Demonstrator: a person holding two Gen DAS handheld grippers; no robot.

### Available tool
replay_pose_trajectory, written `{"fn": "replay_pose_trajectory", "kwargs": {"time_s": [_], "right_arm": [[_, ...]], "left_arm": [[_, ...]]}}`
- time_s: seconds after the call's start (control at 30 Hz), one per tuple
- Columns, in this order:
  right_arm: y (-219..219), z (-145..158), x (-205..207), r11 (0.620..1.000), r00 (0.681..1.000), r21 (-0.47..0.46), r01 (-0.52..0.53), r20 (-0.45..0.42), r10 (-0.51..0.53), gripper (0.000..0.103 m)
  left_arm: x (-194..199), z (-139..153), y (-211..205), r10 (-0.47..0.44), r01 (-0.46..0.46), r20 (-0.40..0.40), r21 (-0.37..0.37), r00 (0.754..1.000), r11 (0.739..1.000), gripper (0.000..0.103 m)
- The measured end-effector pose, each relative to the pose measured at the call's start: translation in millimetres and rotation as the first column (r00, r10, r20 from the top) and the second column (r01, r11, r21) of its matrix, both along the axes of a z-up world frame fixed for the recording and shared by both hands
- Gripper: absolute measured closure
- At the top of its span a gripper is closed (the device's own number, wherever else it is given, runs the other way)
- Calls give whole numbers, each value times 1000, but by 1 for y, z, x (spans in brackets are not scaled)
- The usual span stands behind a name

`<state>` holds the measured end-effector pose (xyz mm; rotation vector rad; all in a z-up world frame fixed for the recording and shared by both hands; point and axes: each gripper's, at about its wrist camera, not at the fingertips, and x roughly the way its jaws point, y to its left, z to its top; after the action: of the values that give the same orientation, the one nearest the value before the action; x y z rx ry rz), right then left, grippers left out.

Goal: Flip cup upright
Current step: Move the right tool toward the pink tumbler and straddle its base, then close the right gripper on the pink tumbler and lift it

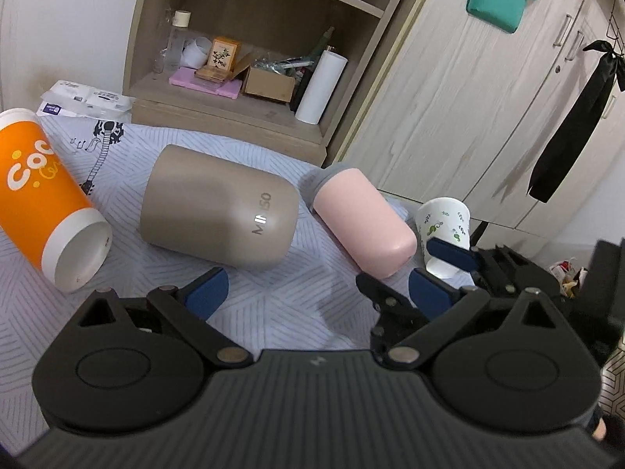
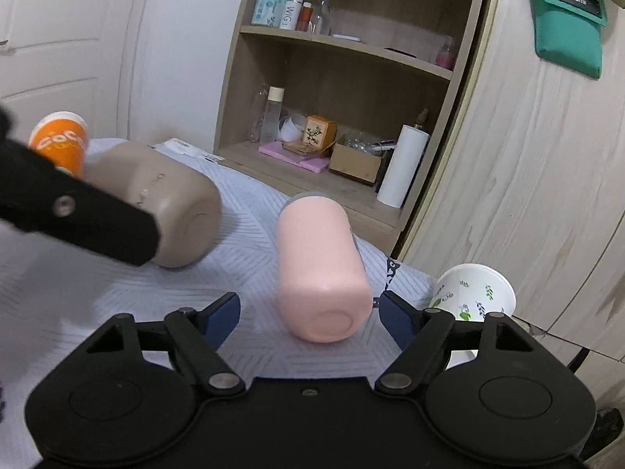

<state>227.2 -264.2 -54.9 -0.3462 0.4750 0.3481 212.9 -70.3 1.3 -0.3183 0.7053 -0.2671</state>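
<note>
Several cups are on a patterned cloth (image 1: pixel 273 305). An orange and white cup (image 1: pixel 43 199) lies on its side at the left. A beige cup (image 1: pixel 218 205) lies on its side in the middle. A pink cup (image 1: pixel 363 222) lies on its side to its right, base toward me. A white paper cup with leaf print (image 1: pixel 443 230) stands upright at the right edge. My left gripper (image 1: pixel 316 293) is open and empty in front of the beige cup. My right gripper (image 2: pixel 308 316) is open with its blue pads (image 2: pixel 222 318) on either side of the pink cup's (image 2: pixel 322 265) base, not touching.
A wooden shelf unit (image 2: pixel 336 90) with bottles, boxes and a paper roll stands behind the cloth. A wood-grain wardrobe (image 2: pixel 527 179) is at the right, with a green pouch (image 2: pixel 566 19) hanging on it. The left gripper's arm (image 2: pixel 74 211) crosses the right wrist view at left.
</note>
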Motion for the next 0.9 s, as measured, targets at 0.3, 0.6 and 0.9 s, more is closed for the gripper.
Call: {"fn": "replay_pose_trajectory", "kwargs": {"time_s": [0.3,0.6,0.9], "right_arm": [[0,-4,29,998,998,-46,-45,-41,43,21],[-3,5,14,998,999,52,34,-34,-32,37],[12,7,-66,987,998,157,43,-41,-37,37]], "left_arm": [[-2,-4,14,10,-12,-28,-52,1000,999,3],[-7,-8,17,16,-19,-52,-56,999,998,3],[-26,-14,27,14,-22,-85,-94,996,995,3]]}}
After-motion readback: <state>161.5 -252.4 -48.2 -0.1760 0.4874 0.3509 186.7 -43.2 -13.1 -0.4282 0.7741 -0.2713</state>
